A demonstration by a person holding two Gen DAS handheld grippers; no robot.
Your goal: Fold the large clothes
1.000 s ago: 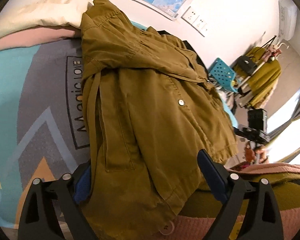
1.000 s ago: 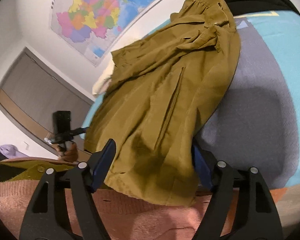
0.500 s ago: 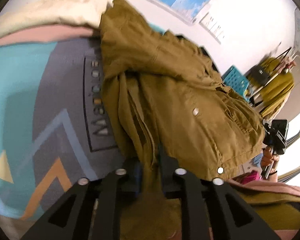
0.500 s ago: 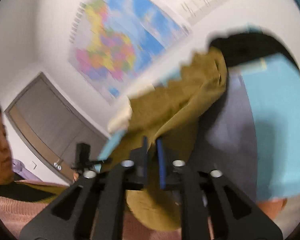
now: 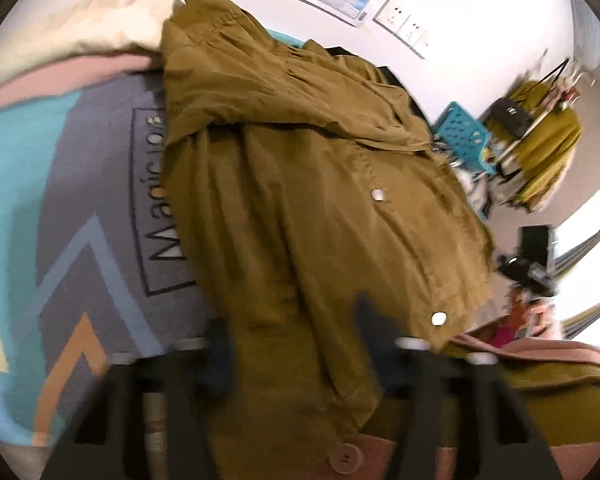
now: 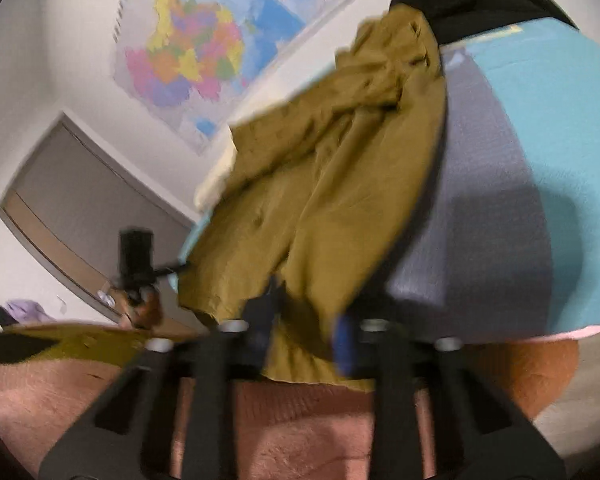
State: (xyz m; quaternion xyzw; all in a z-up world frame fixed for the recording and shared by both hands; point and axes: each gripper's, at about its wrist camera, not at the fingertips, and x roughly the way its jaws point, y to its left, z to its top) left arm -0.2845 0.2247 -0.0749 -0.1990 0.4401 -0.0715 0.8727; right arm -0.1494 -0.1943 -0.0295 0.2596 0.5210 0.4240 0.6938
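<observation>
An olive-brown jacket [image 5: 300, 200] lies spread on a bed cover [image 5: 80, 220] printed with grey, teal and orange shapes. My left gripper [image 5: 292, 344] has the jacket's near hem bunched between its blurred fingers, and its jaws are closing on the cloth. In the right wrist view the same jacket [image 6: 340, 200] runs away towards the wall. My right gripper [image 6: 302, 320] is closing too, with another part of the hem between its blue pads. The cloth hangs down below both grippers.
A cream pillow [image 5: 100, 20] and a black garment [image 6: 480, 0] lie at the bed's far end under a wall map [image 6: 204, 40]. A blue basket [image 5: 466, 136] and a clothes rack [image 5: 540, 132] stand to the right. A pink sweater [image 6: 300, 420] is close behind the grippers.
Both pairs of jaws came in from wide apart onto the jacket's hem. The hem has gathered into folds between them. The right view swung up and then back down.
</observation>
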